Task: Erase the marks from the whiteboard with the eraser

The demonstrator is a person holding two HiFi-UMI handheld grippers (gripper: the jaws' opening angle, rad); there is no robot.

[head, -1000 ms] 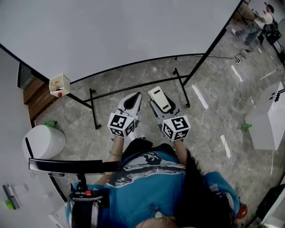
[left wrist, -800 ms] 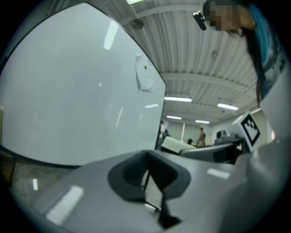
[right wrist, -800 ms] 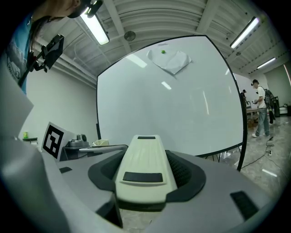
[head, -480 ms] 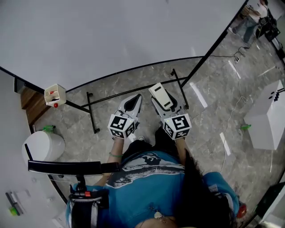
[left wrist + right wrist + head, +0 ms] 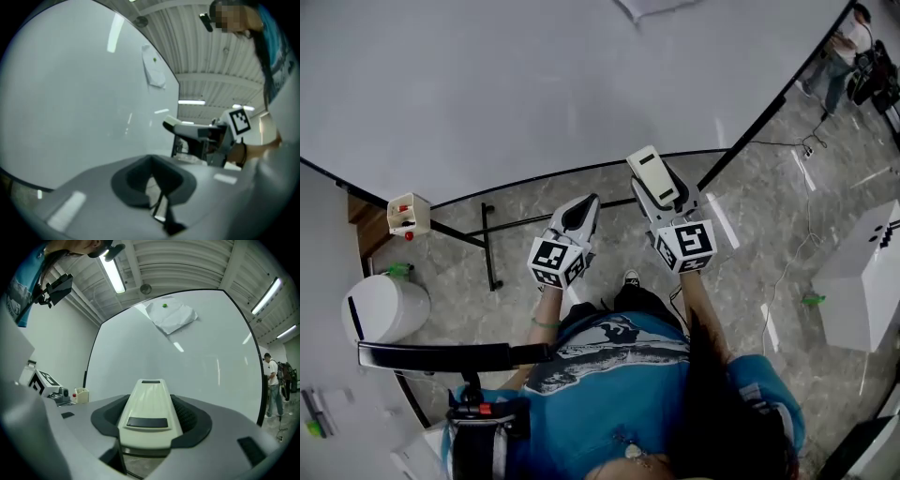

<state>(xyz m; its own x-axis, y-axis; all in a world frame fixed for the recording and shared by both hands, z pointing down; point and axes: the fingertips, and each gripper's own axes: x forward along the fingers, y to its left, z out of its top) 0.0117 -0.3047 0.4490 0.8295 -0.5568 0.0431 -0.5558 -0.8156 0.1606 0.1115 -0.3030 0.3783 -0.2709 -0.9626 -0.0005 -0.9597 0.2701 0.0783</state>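
Showing, at far left, a white bin [image 5: 380, 307] on the floor and a small box [image 5: 408, 214] at the lower-left edge of the whiteboard [image 5: 534, 84]. Holding the left gripper [image 5: 587, 203] below the board's bottom edge, with jaws together and empty. Clamping the cream eraser [image 5: 649, 169] in the right gripper [image 5: 667, 199], pointing it up toward the board near that lower edge. Facing, higher on the board, a crumpled paper sheet [image 5: 171, 315].
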